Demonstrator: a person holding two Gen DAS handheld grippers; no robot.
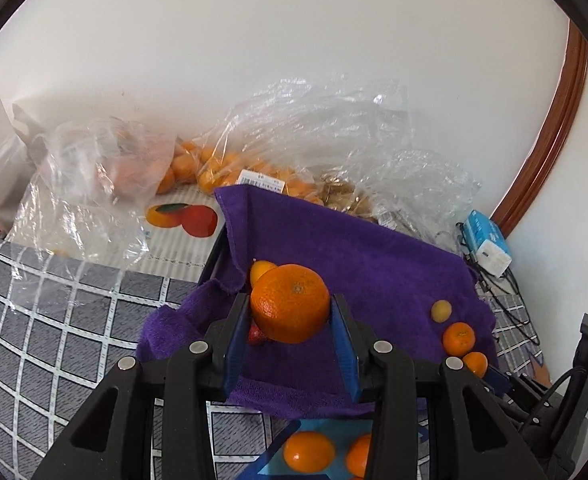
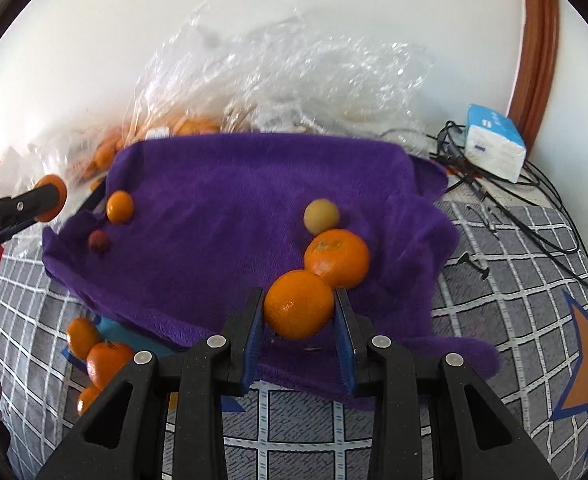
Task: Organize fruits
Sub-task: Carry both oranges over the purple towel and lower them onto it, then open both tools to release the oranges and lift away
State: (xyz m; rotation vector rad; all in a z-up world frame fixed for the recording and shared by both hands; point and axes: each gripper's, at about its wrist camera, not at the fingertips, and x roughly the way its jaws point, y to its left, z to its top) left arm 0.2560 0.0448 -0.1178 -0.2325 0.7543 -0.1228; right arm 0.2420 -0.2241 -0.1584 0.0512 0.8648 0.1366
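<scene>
A purple towel [image 1: 374,256] [image 2: 229,200] lies over the grid-patterned cloth. My left gripper [image 1: 290,312] is shut on a large orange [image 1: 289,302], held above the towel's left part; it also shows at the left edge of the right wrist view [image 2: 51,196]. My right gripper [image 2: 298,312] is shut on an orange [image 2: 298,304] at the towel's near edge, touching a bigger orange [image 2: 338,258]. A small yellow fruit [image 2: 321,216], a small orange [image 2: 119,207] and a dark red fruit [image 2: 99,241] lie on the towel.
Clear plastic bags [image 1: 334,136] with more oranges [image 1: 213,168] lie against the wall behind the towel. Several oranges [image 2: 101,360] sit on blue paper at the near left. A tissue pack [image 2: 494,148] and black cables [image 2: 534,216] lie at the right.
</scene>
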